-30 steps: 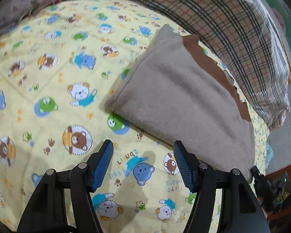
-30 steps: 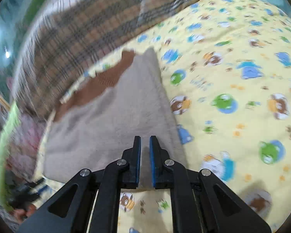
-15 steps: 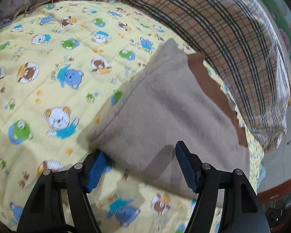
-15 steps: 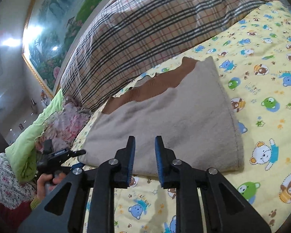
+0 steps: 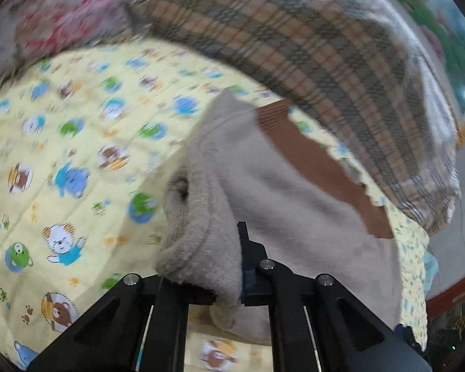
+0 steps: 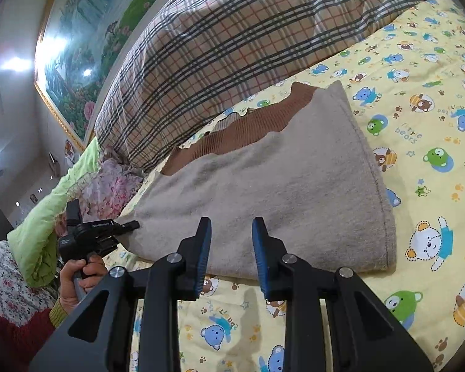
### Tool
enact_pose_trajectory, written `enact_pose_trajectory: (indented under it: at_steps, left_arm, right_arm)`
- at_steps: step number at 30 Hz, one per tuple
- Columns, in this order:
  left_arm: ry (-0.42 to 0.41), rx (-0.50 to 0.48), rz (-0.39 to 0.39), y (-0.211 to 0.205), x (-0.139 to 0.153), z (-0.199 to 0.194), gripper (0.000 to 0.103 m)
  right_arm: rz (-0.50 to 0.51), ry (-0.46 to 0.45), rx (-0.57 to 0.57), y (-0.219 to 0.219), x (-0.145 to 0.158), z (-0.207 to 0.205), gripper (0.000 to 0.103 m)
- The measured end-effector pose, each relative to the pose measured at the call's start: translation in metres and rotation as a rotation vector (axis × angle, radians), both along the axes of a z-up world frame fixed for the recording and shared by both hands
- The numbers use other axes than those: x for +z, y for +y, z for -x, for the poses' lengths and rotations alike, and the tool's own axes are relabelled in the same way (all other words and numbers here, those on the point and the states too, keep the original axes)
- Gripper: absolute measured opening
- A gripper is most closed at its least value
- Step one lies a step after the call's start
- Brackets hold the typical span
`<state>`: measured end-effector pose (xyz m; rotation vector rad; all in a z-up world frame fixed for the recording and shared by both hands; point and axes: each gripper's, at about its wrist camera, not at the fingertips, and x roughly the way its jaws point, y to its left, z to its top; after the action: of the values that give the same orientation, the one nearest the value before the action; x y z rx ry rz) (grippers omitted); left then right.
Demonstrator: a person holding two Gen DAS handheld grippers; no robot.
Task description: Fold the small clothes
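**Left gripper clamped on a corner of the garment; right gripper parted above its near edge**

Left wrist view. The left gripper [image 5: 232, 266] has its jaws closed on a bunched corner of the garment [image 5: 294, 192], a grey-beige fleece piece with a brown ribbed band [image 5: 319, 161] along its far edge. The gripped corner is lifted off the sheet [image 5: 77, 155] and drapes over the left finger, hiding it; the right finger [image 5: 248, 254] shows beside the cloth. The rest of the garment lies flat, running to the right and far from the gripper. The sheet is yellow with a cartoon bear print. A plaid pillow [image 5: 325, 46] lies along the far side, just beyond the brown band. This view is motion-blurred, so fine detail is uncertain.

Right wrist view. The right gripper [image 6: 231, 248] has its jaws apart with nothing between them; its blue-padded fingertips [image 6: 204, 241] sit over the near edge of the garment [image 6: 294, 179]. Whether they touch the cloth cannot be told. The garment lies on the sheet [image 6: 418, 124], its brown band [image 6: 238, 133] on the far side next to the plaid pillow [image 6: 232, 40]. At the left, the left gripper [image 6: 124, 226] meets the garment's left corner, held by the person's hand [image 6: 80, 276]. A green quilt [image 6: 46, 217] lies at far left, and a framed picture [image 6: 77, 46] hangs on the wall behind the pillow.
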<state>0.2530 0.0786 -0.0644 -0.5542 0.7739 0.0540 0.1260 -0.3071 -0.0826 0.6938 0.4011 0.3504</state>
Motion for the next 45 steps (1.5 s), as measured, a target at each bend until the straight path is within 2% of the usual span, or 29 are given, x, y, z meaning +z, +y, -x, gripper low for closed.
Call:
enact_pose_trajectory:
  at_steps: [4,7,10,12,13,14,15,16,18,22,24,28,30,31,32,33,34,35,37,39,41,45]
  left_arm:
    - [-0.095,-0.127,-0.003,-0.037,0.036,0.002,0.006]
    - [-0.146,-0.286,-0.001,-0.087,0.055,-0.001,0.006]
    - [-0.147,-0.415,0.009,-0.132,0.053,-0.003,0.006]
    - [-0.117,-0.498,-0.018,-0.164,0.04,-0.009,0.006]
    - [-0.092,-0.528,-0.031,-0.178,0.028,-0.013,0.006]
    - [-0.071,-0.546,-0.037,-0.186,0.019,-0.016,0.006]
    - [-0.046,-0.561,-0.041,-0.192,0.009,-0.019,0.007]
    - [-0.005,-0.566,-0.041,-0.198,-0.005,-0.024,0.007]
    - [0.017,-0.564,-0.021,-0.198,-0.017,-0.03,0.006]
    - [0.003,-0.562,0.023,-0.192,-0.017,-0.03,0.007]
    - [-0.003,-0.558,0.055,-0.185,-0.013,-0.029,0.007]
    - [-0.023,-0.551,0.111,-0.169,-0.007,-0.023,0.007]
    - [-0.022,-0.553,0.124,-0.171,-0.005,-0.023,0.007]
    - [-0.02,-0.554,0.118,-0.171,-0.005,-0.022,0.007]
    - [-0.019,-0.555,0.106,-0.172,-0.004,-0.022,0.007]
    - [-0.019,-0.555,0.098,-0.17,-0.003,-0.02,0.007]
    - [-0.015,-0.554,0.091,-0.171,-0.003,-0.019,0.007]
    - [-0.012,-0.555,0.09,-0.172,-0.001,-0.02,0.007]
    - [-0.024,-0.557,0.086,-0.176,0.006,-0.018,0.007]
    - [-0.048,-0.58,0.091,-0.183,0.016,-0.013,0.007]
    - [-0.08,-0.625,0.099,-0.201,0.028,-0.01,0.007]
    - [-0.101,-0.688,0.104,-0.24,0.03,-0.012,0.008]
  right_arm:
    - [-0.036,-0.01,-0.015,-0.006,-0.002,0.002,0.029]
    - [-0.077,-0.004,-0.016,-0.013,0.001,0.001,0.029]
    - [-0.161,-0.017,-0.013,-0.026,0.008,-0.003,0.029]
    - [-0.203,-0.007,0.0,-0.036,0.015,-0.013,0.031]
    - [-0.209,0.001,0.005,-0.039,0.019,-0.018,0.048]
    - [-0.226,0.008,0.03,-0.043,0.023,-0.028,0.073]
    - [-0.234,0.014,0.046,-0.045,0.024,-0.035,0.083]
    - [-0.239,0.023,0.06,-0.046,0.026,-0.043,0.088]
    - [-0.223,0.044,0.098,-0.044,0.03,-0.061,0.088]
    - [-0.154,0.1,0.174,-0.027,0.034,-0.101,0.088]
    - [-0.163,0.11,0.214,-0.02,0.034,-0.12,0.088]
    - [-0.144,0.127,0.282,0.001,0.04,-0.153,0.087]
    - [-0.133,0.159,0.303,0.012,0.042,-0.172,0.081]
    - [-0.141,0.172,0.319,0.017,0.042,-0.183,0.074]
    - [-0.141,0.193,0.327,0.02,0.042,-0.192,0.06]
    - [-0.132,0.215,0.323,0.024,0.042,-0.201,0.053]
    - [-0.121,0.245,0.316,0.026,0.041,-0.209,0.032]
    - [-0.115,0.276,0.311,0.027,0.039,-0.216,0.017]
    - [-0.091,0.286,0.301,0.028,0.046,-0.217,0.017]
    - [-0.049,0.22,0.309,0.023,0.065,-0.205,0.016]
    - [-0.049,0.145,0.314,0.009,0.086,-0.187,0.016]
    - [0.024,0.107,0.25,-0.033,0.106,-0.16,0.016]
